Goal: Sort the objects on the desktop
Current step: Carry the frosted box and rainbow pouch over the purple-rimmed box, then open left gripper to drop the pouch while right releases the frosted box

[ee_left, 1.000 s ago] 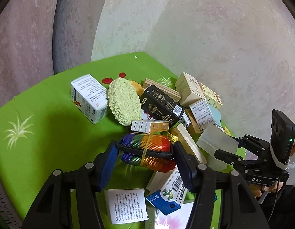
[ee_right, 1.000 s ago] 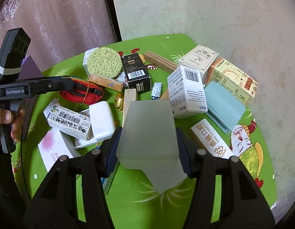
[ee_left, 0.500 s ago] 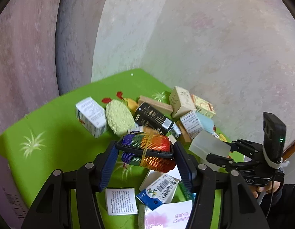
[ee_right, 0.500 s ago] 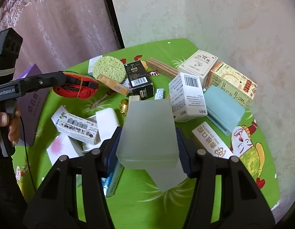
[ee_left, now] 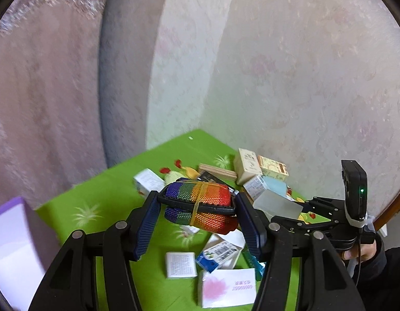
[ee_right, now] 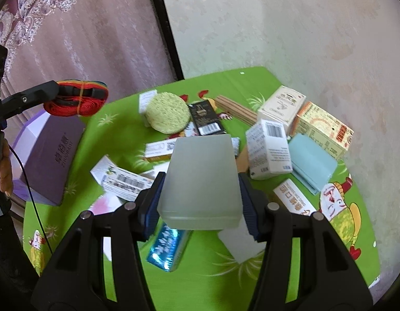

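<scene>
My left gripper (ee_left: 197, 208) is shut on a rainbow strap bundle (ee_left: 200, 197) tied with a rubber band, held high above the green table (ee_left: 109, 197). It also shows in the right wrist view (ee_right: 75, 101) at the left. My right gripper (ee_right: 200, 202) is shut on a frosted translucent box (ee_right: 201, 178), lifted above the clutter; the box also shows in the left wrist view (ee_left: 277, 204). Below lie a green round sponge (ee_right: 167, 112), a black box (ee_right: 206, 119) and several white cartons.
A purple box (ee_right: 47, 155) lies at the table's left edge. A blue packet (ee_right: 168, 246), a light blue case (ee_right: 312, 164), a yellow-orange carton (ee_right: 324, 129) and wooden slats (ee_right: 236, 108) lie about. A wall stands close behind.
Both grippers have risen well above the table with their loads. The objects below look smaller and the purple box has come into view.
</scene>
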Action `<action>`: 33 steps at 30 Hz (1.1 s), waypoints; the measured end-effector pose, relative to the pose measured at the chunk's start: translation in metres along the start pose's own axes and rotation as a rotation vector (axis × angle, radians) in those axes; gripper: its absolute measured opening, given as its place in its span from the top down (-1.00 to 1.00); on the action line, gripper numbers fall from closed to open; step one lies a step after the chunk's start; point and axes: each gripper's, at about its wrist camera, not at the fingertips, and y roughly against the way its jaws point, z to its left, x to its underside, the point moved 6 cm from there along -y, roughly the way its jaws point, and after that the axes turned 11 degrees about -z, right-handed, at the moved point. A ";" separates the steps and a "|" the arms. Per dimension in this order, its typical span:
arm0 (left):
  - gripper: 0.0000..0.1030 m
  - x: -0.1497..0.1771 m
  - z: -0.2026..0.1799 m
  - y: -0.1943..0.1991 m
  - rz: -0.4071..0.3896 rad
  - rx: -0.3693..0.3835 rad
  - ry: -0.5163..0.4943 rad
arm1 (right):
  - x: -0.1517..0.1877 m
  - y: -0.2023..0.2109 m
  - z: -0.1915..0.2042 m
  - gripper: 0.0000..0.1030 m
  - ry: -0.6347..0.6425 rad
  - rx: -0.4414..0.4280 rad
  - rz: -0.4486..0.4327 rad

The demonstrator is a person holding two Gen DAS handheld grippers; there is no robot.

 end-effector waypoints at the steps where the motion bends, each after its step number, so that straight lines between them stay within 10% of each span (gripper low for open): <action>1: -0.15 -0.003 0.002 0.008 -0.015 -0.021 -0.005 | -0.002 0.001 0.004 -0.11 0.002 -0.008 -0.003; 16: -0.11 -0.021 0.072 0.144 -0.244 -0.305 0.062 | -0.033 -0.001 0.107 -0.11 0.103 -0.177 -0.036; 33: -0.10 0.021 0.162 0.203 -0.262 -0.539 0.237 | -0.033 -0.012 0.301 -0.11 0.286 -0.488 0.019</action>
